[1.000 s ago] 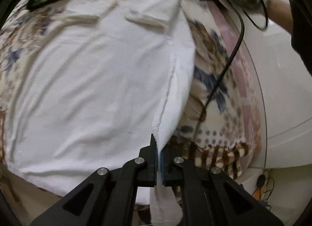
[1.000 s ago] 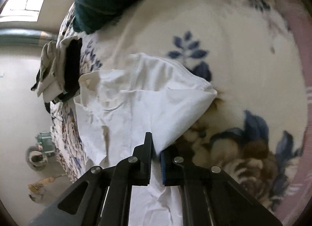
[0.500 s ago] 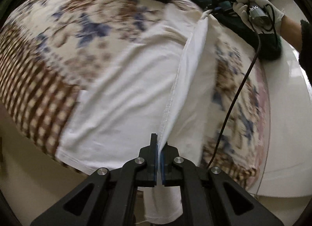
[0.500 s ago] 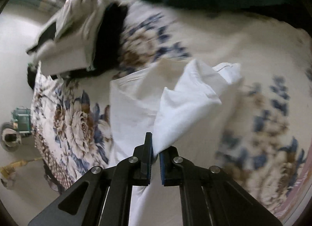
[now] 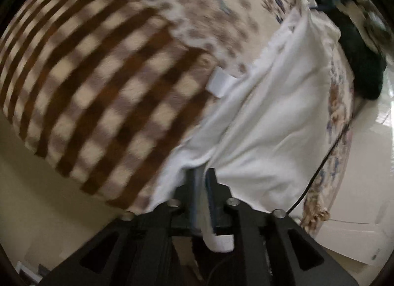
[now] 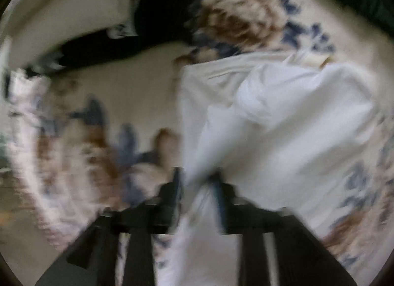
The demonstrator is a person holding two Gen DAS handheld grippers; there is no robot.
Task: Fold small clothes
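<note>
Since a second ago both grippers have swung the white garment [image 5: 278,118] over: it lay spread wide across the left-wrist frame, now it's a doubled band running from lower centre to upper right. The checked part of the blanket [image 5: 103,83] that it covered is exposed at left. Both views are motion-blurred, the right wrist heavily.

Step in hand, as I read it: lengthwise fold, carried edge being laid over the half that stayed down.

Left gripper [image 5: 202,187]: jaws nearly closed with white cloth pinched between them; a strip of hem hangs out behind the fingers at bottom centre. A small white tab [image 5: 220,83], probably a label, pokes out at the garment's left edge, mid-frame.

Right gripper [image 6: 197,182]: cloth runs down between the fingers, gap looks a bit wider than the left's, but the blur is too strong to say whether it grips or has let go. In that view the garment fills the centre-right, with a bunched fold at upper right. Dark clothing [image 6: 157,14] sits on the blanket at top centre.

Next move, judging from this: lower both corners onto the under layer with edges lined up, release, then smooth the bunching before the cross fold. Risk is the top layer dragging on release.
</note>
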